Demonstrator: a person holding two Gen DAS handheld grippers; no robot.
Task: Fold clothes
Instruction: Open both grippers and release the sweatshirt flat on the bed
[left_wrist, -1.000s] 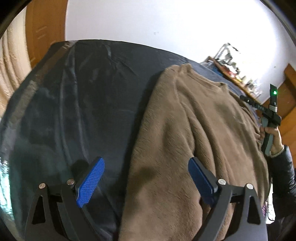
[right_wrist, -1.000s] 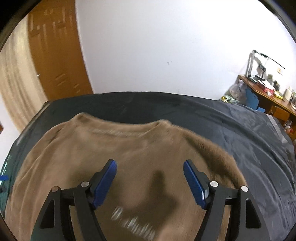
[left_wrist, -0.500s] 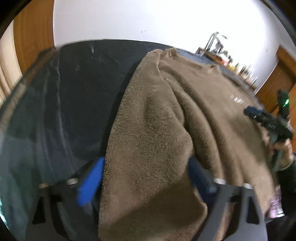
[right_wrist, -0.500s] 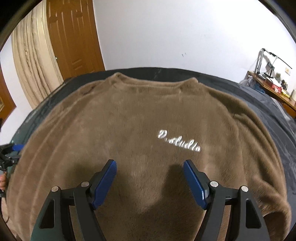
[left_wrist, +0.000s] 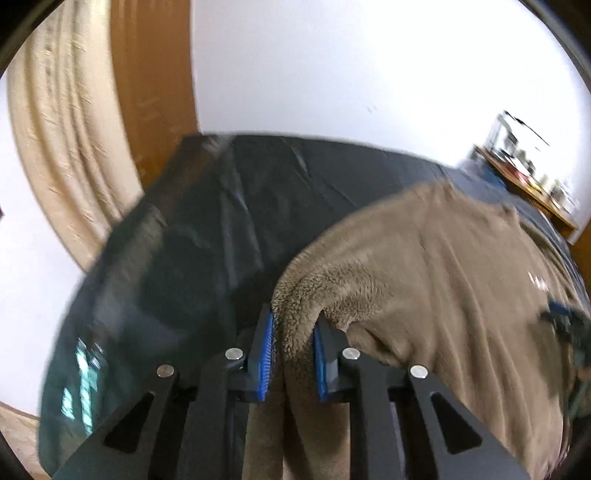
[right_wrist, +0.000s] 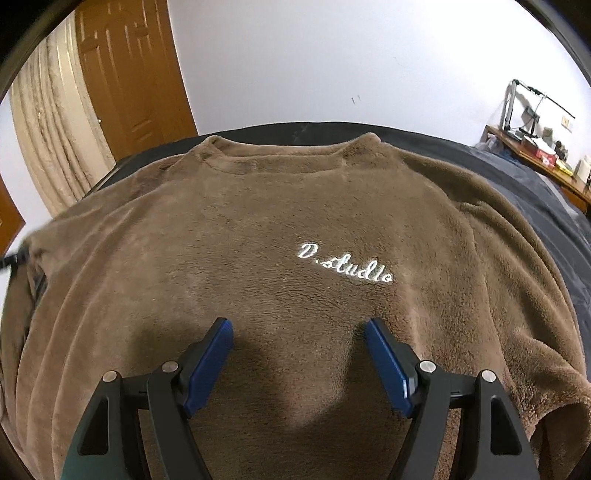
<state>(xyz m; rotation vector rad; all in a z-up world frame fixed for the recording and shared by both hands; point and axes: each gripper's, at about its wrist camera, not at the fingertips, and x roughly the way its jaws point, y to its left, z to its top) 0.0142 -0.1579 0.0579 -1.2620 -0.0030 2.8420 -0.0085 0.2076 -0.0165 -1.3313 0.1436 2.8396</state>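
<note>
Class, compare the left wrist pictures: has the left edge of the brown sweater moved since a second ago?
Yes. The brown sweater edge, earlier flat on the dark sheet, is now bunched up off it between the closing pads of the left gripper.

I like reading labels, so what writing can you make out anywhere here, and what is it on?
"D.studio": white script on the chest of the brown sweater.
The same lettering shows at the edge of the left wrist view, too blurred to read.
Boxes on the desk at the far right: too small to read.

White wall (right_wrist: 332, 55); wooden door (right_wrist: 125, 74); curtain (right_wrist: 48, 129)
</note>
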